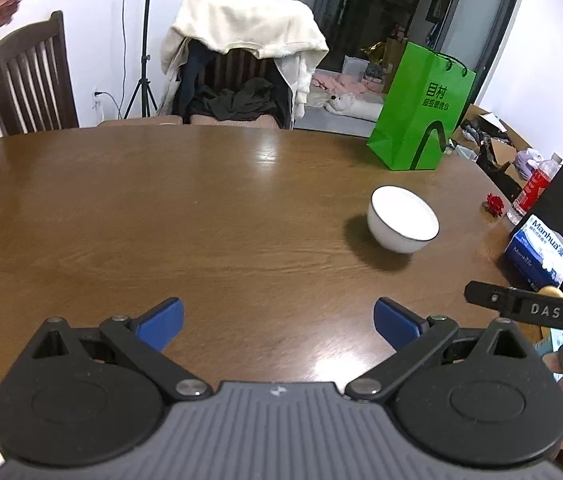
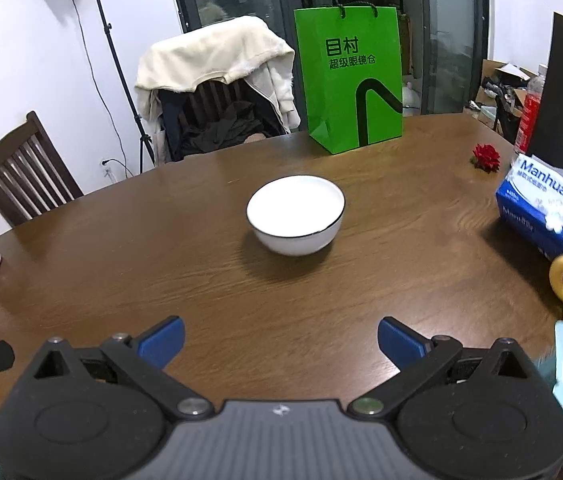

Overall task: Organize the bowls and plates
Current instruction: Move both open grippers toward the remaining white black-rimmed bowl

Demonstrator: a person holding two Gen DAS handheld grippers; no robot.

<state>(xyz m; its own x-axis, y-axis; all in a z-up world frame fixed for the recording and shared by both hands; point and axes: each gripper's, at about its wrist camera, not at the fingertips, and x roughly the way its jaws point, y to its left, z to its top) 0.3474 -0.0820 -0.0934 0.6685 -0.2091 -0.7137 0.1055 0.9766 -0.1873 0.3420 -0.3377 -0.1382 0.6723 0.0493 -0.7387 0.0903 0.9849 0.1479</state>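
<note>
A white bowl with a thin dark rim stands upright near the middle of a brown wooden table, in front of a green paper bag. The right gripper hovers over the near edge facing it, jaws spread and empty. The left gripper, jaws also spread, holds nothing; the bowl lies ahead to its right. A blue tissue pack sits at the table's right side.

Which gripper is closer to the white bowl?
The right gripper, probably. The bowl sits straight ahead of it and looks bigger in its view. From the left gripper the bowl lies ahead and off to the right. Both are open, touching nothing.
</note>
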